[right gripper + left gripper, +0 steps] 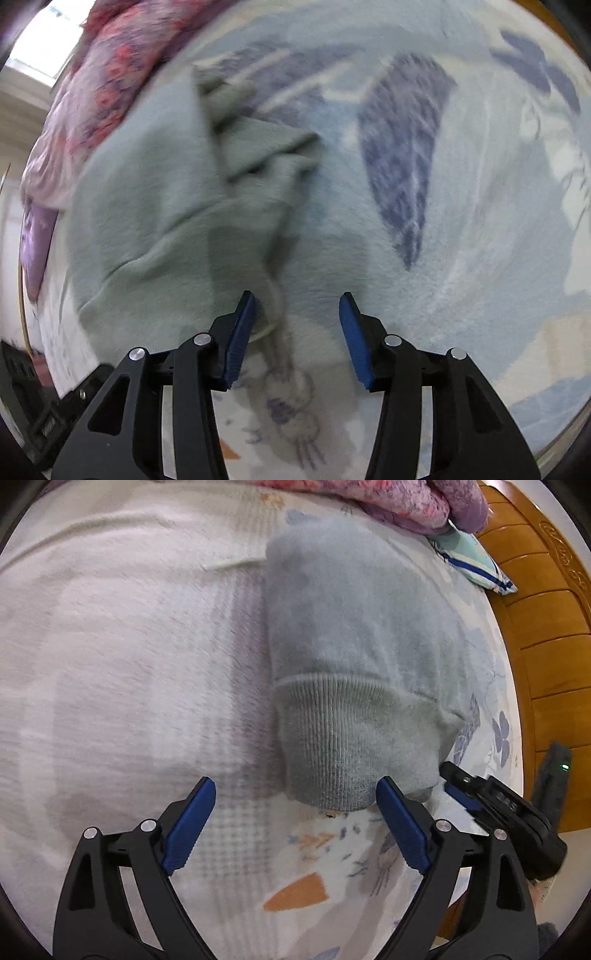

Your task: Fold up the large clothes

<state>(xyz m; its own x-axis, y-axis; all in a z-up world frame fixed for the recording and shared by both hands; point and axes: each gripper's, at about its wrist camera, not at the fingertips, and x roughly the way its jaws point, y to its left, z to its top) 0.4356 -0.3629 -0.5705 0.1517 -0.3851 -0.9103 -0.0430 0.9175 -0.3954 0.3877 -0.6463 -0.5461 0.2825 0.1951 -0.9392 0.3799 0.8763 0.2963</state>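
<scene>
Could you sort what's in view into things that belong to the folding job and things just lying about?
Job:
- pale green sweater
- its ribbed cuff
- left tool, open
- right tool, open

Lying about:
- pink floral blanket
- printed bedsheet
- wooden bed frame

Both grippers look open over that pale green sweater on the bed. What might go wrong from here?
1. The left gripper sits beside the ribbed cuff, with only one finger near it, so closing might catch the bedsheet instead.
2. The right gripper straddles a bunched sweater edge with a loose cord; it may pinch the cord only.
</scene>
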